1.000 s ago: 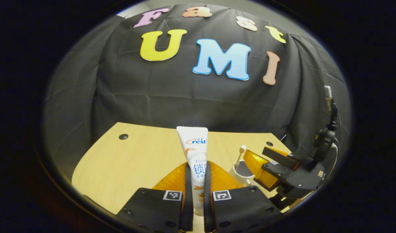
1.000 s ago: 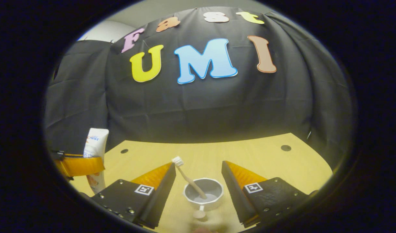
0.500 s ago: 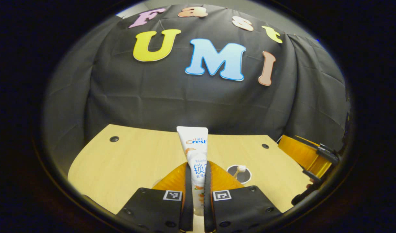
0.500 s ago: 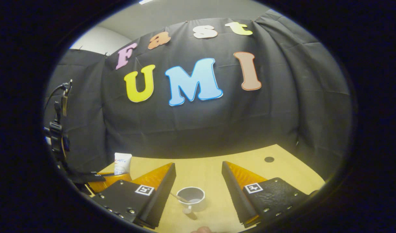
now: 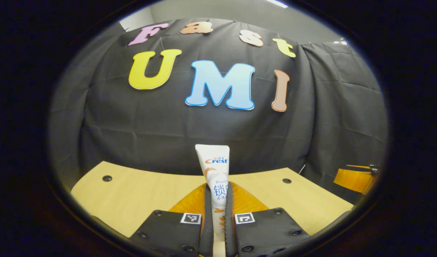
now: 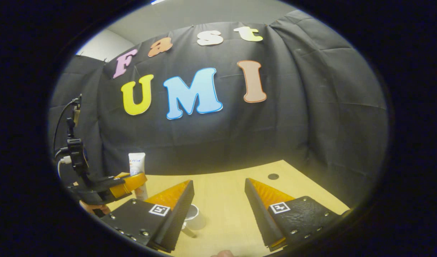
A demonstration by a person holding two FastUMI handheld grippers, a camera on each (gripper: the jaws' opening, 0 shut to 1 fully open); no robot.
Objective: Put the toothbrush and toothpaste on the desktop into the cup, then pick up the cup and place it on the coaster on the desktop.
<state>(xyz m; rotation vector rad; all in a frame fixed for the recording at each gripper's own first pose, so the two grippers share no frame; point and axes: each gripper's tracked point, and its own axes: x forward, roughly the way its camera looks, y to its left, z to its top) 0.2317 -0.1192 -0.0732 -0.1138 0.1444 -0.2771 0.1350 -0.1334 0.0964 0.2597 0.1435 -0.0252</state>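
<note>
Both views are looking dim and warm, light coming from overhead. Fisheye is bending the desktop point(image 5: 140, 185) edge and darkening the rims. Focus is staying fairly sharp, no glare showing.

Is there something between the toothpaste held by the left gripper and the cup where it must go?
Nothing visible stands in the way. In the right gripper view the toothpaste is clamped upright in the left gripper, and the cup sits on bare desktop, partly hidden behind the right gripper's finger.
</note>
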